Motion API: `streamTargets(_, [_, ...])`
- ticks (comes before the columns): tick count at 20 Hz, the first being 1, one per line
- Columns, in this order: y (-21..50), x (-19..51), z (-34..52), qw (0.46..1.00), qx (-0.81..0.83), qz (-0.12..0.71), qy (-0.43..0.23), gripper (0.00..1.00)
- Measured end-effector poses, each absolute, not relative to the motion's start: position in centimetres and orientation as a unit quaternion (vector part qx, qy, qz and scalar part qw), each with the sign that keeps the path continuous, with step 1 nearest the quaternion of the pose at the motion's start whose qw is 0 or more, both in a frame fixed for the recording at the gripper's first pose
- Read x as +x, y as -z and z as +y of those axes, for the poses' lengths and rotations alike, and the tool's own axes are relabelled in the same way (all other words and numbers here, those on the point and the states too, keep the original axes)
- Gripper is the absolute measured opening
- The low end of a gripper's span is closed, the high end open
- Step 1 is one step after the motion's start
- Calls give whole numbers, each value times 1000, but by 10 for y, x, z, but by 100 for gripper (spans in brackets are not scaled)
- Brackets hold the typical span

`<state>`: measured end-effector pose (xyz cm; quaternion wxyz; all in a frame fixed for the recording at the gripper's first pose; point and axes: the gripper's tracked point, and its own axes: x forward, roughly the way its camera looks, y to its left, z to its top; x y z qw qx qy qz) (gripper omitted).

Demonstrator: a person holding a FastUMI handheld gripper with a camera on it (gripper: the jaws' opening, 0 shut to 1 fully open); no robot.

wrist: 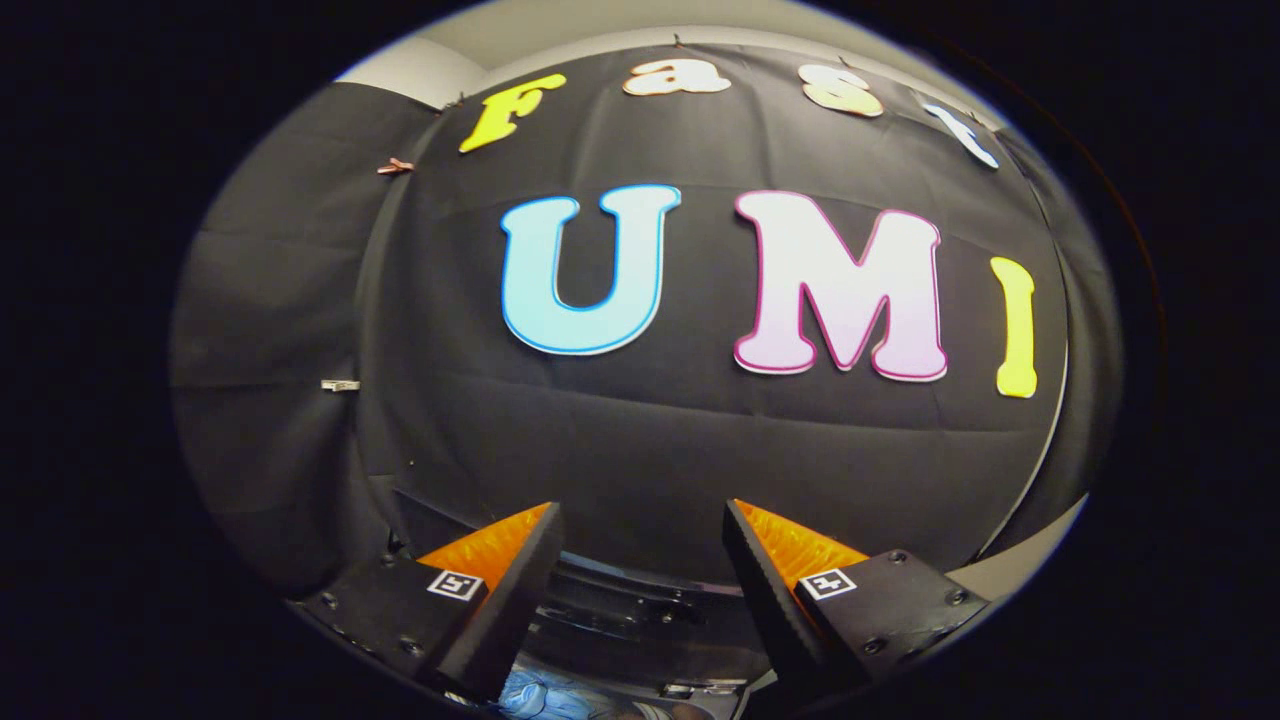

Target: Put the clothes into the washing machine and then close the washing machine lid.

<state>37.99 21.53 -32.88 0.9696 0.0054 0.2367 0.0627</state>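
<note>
The gripper (640, 560) hangs with its fingers (500, 610) wide apart and nothing between them, aimed at the booth wall. Just below them a dark machine (640, 610) rim shows, with pale blue clothes (545, 695) at its mouth. Loading looks done or nearly so; the lid's state cannot be told.

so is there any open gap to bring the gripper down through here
The gripper is open and holds nothing; the gap between its fingers is free, with bare black cloth wall beyond. Low between the fingers it gets crowded: the washing machine's dark rim and, nearer, a bit of pale blue cloth.
</note>
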Motion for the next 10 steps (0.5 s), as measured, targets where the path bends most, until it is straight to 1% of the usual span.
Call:
streamTargets(5, [362,382,201,954,10,296,-37,99])
streamTargets(10, [366,382,201,953,11,302,-36,99])
